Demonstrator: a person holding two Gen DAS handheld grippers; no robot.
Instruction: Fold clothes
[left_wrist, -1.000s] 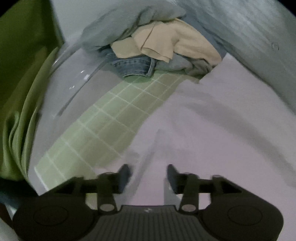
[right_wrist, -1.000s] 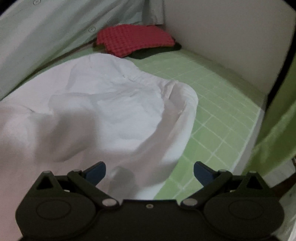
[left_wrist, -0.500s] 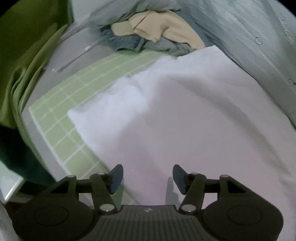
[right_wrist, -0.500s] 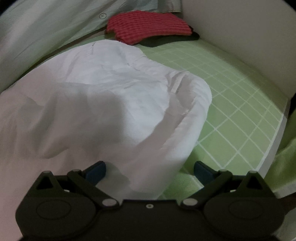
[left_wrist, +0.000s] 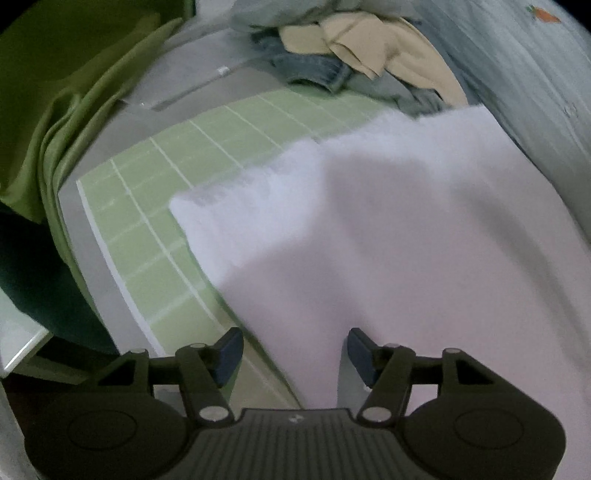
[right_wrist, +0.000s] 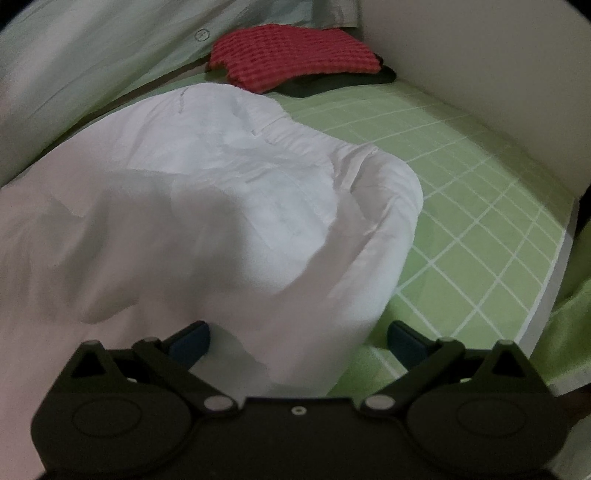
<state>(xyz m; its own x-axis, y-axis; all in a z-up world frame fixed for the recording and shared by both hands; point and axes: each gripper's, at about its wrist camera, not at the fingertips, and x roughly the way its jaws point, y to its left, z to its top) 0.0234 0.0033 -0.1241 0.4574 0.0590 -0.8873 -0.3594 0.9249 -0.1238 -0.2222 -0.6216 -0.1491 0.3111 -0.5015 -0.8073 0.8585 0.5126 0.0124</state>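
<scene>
White garment (right_wrist: 207, 206) spread over green gridded mat (right_wrist: 469, 206), both jaws held wide above it, left gripper (left_wrist: 294, 353), right gripper (right_wrist: 298, 338), clothes pile (left_wrist: 354, 59) ahead of left, red cloth (right_wrist: 295, 55) beyond right.

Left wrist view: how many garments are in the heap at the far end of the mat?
4 visible: grey top, tan piece, denim, grey-blue piece at its near edge. More may be hidden.

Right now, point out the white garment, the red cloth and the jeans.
white garment (right_wrist: 229, 192), right wrist view, on its rumpled middle.
red cloth (right_wrist: 295, 55), right wrist view, on its textured top.
jeans (left_wrist: 314, 70), left wrist view, on the denim hem in the pile.
</scene>
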